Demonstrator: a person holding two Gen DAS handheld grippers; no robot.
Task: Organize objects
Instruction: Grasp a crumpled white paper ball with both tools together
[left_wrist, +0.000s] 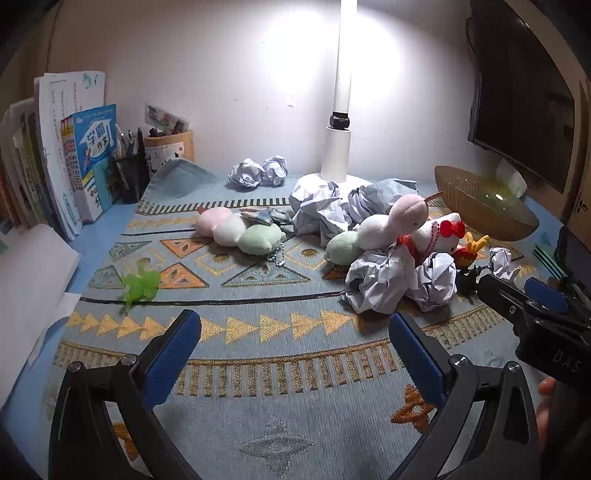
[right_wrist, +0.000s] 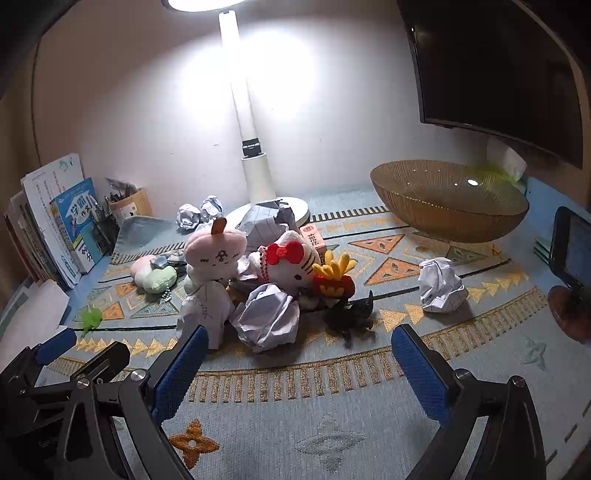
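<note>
Item group, centre of the patterned mat (right_wrist: 280, 384): a heap of soft toys and paper.
- White cat plush (right_wrist: 291, 258) with red bow, lying on its side.
- Pink round-headed plush (right_wrist: 214, 247), upright, touching the cat plush.
- French-fries plush (right_wrist: 332, 275), red and yellow, leaning on the cat plush.
- Pastel dumpling plush string (left_wrist: 240, 230) with bead chain, nearer the mat's left edge.
- Crumpled paper ball (right_wrist: 267, 319) at the heap's near side; another crumpled paper ball (right_wrist: 441, 286) alone toward the right edge; two more by the back edge.
- Small black figure (right_wrist: 349, 314) just beside the fries.

Surroundings: amber ribbed bowl (right_wrist: 448, 201), back right corner; white lamp (right_wrist: 255, 170) at the back edge; books (left_wrist: 70, 158) and pen holder at the left; dark monitor (right_wrist: 491, 70), phone on the right.

Tools: left gripper (left_wrist: 295, 332) spread wide, nothing between its pads, above bare mat. Right gripper (right_wrist: 295, 347) likewise spread, empty, just short of the heap.
</note>
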